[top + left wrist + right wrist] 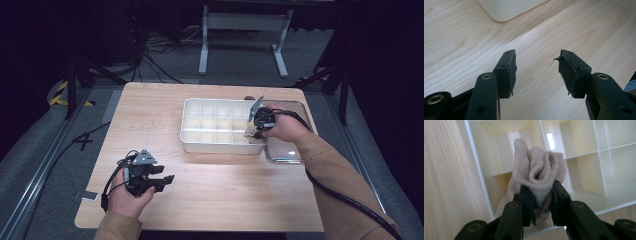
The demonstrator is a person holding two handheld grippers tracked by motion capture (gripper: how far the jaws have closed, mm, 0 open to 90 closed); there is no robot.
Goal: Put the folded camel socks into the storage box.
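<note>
Right gripper (541, 202) clamped on a beige rolled sock (537, 173), jaws pinching the bunched fabric from both sides, folds bulging above the pads. Sock held over the near right corner compartment of the white divided tray (192, 142), lower end hanging against the tray's outer wall; whether touching the compartment floor, cannot tell. In the high view, right gripper (256, 131) at the tray's right end, tilted down into it, hand wrapped round the body, cable trailing back along the sleeve. Clear shallow container (292, 157) just beside the tray on the right, partly under the wrist. Left gripper (537, 68) jaws wide apart, nothing between the worn pads, bare wooden table (461, 50) below. In the high view, left gripper (162, 181) near the front left of the table, well apart from the tray, pointing right.
</note>
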